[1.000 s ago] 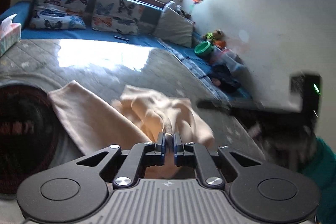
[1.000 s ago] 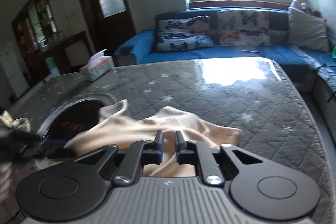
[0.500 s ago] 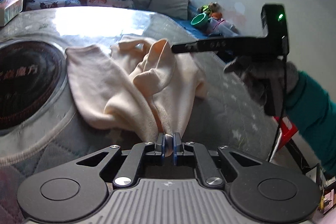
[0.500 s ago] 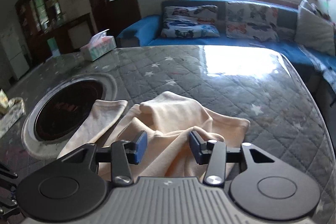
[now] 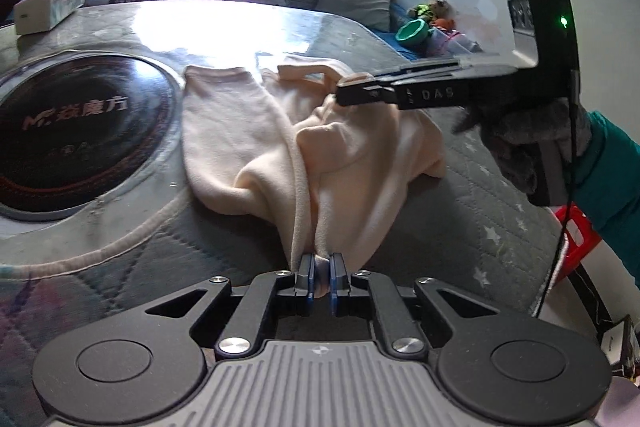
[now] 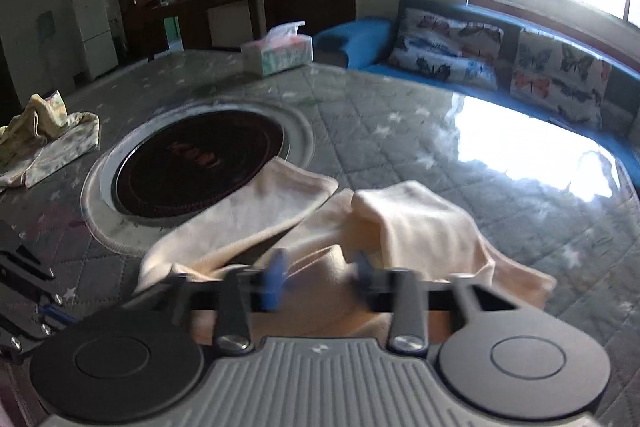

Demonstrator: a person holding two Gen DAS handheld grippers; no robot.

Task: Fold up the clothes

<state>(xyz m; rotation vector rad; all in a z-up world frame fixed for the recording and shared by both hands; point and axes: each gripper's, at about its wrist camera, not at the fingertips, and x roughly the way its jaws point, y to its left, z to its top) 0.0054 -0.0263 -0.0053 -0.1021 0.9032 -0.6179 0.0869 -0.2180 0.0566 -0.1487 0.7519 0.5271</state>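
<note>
Readable on the black round cooktop set into the table, in the left wrist view: "MF" followed by Chinese characters "焱魔方", in faded reddish print. Readable on the side of the right gripper, seen from the left wrist view: "DAS" in pale letters. Print on the cooktop in the right wrist view too blurred to read.

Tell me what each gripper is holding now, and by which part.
The left gripper pinches a bunched fold at the near edge of the peach garment. The right gripper is open over it, holding nothing.
</note>
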